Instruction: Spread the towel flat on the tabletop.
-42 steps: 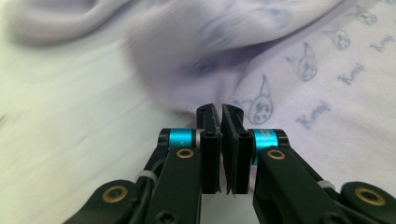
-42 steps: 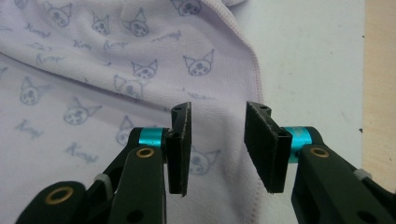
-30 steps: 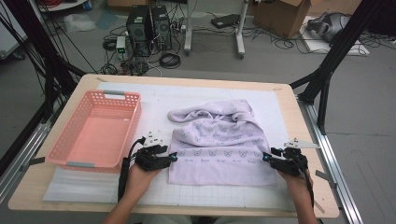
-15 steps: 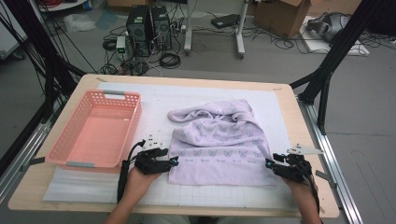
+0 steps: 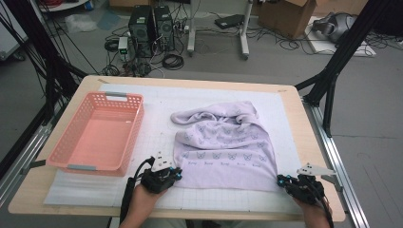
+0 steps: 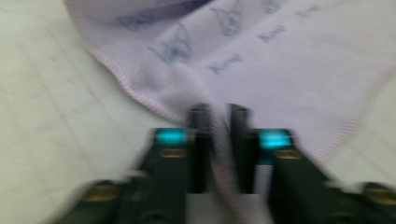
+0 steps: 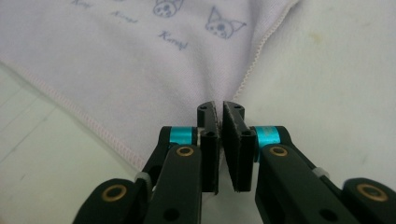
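A lavender towel (image 5: 223, 147) printed with small cat faces lies on the white grid mat (image 5: 157, 118), bunched at its far end and flat at its near end. My left gripper (image 5: 176, 175) sits at the towel's near left corner. In the left gripper view the towel (image 6: 289, 60) runs down between the jaws of this gripper (image 6: 219, 114), which is shut on the cloth. My right gripper (image 5: 281, 180) is at the near right corner. In the right gripper view it (image 7: 219, 109) pinches the tip of the towel (image 7: 116, 56).
A pink plastic basket (image 5: 135, 128) stands empty on the left of the mat. The wooden table's right edge (image 5: 304, 142) lies just beyond the towel. Both hands come in over the near edge. Cables, computers and boxes lie on the floor behind the table.
Both grippers have drawn back toward the near edge with the towel's near corners. The right one moved farther, and the towel's near edge now lies closer to the person.
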